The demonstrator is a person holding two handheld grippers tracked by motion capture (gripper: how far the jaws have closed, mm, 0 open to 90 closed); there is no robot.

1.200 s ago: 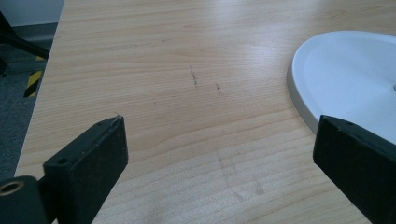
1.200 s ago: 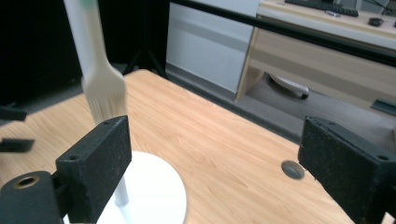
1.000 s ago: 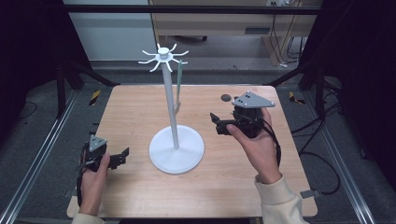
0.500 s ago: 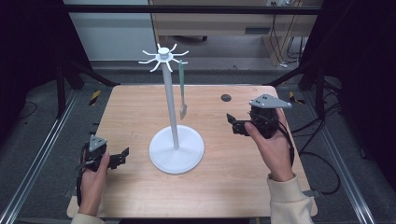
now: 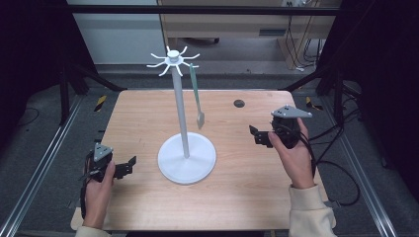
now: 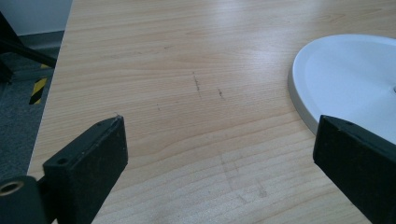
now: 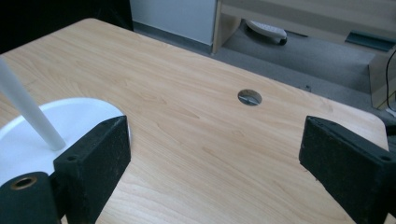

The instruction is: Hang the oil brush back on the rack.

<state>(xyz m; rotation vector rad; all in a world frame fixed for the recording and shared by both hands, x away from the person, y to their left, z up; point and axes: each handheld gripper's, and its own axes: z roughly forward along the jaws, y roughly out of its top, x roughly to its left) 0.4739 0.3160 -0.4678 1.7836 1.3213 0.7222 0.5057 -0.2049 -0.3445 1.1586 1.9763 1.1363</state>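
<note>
1. White hook stand (image 5: 187, 158) planted mid-desk (image 5: 237, 197), pale green utensil (image 5: 196, 101), possibly a spatula, dangling from one top hook.
2. Left gripper (image 5: 129, 165) low by the base's left, fingers (image 6: 88, 158) spread wide, empty.
3. Right gripper (image 5: 257, 136) off to the stand's right, fingers (image 7: 93, 154) released, holding nothing.

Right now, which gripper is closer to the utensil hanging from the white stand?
Right. The right gripper sits just right of the hanging utensil; the left gripper lies beyond the stand's base, lower left.
</note>
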